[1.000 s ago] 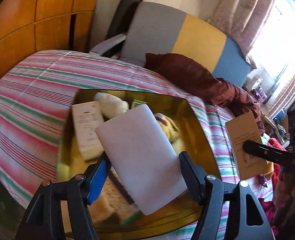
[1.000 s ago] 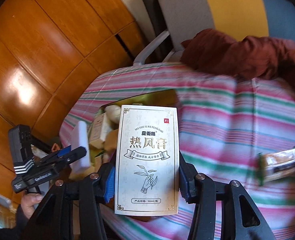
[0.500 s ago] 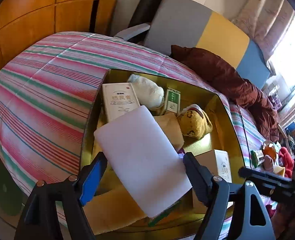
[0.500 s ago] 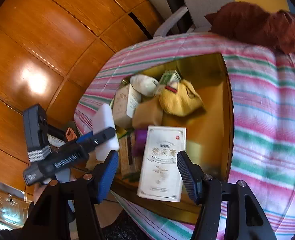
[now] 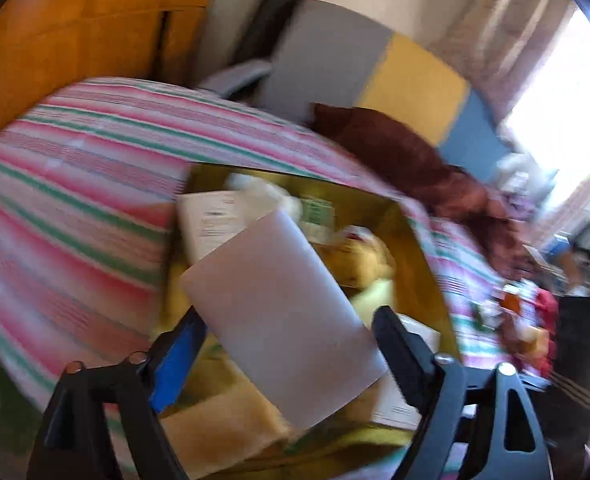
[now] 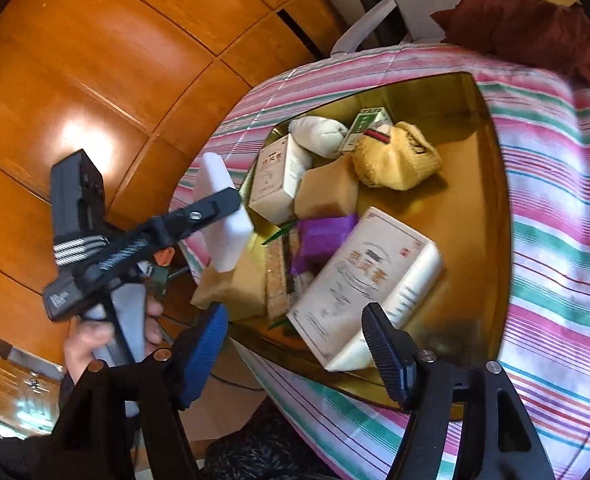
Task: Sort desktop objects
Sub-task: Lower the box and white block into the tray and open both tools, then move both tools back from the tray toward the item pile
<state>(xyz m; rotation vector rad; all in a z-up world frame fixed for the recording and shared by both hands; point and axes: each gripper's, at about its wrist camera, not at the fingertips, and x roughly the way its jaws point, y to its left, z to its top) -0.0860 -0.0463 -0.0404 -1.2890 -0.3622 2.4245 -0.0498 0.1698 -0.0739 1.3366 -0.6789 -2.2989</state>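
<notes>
Striped tablecloth; gold tray nearly full. Cream box dropped in, my right gripper just spreading; left gripper just widening around white sponge, unreleased.

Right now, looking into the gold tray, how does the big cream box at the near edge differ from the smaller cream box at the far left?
The big cream box looks wider and flatter, while the smaller cream box is narrower and chunkier. The big cream box leans tilted against the purple item. The smaller cream box sits beside the white plush. Both lie inside the gold tray and are cream with dark print.
</notes>
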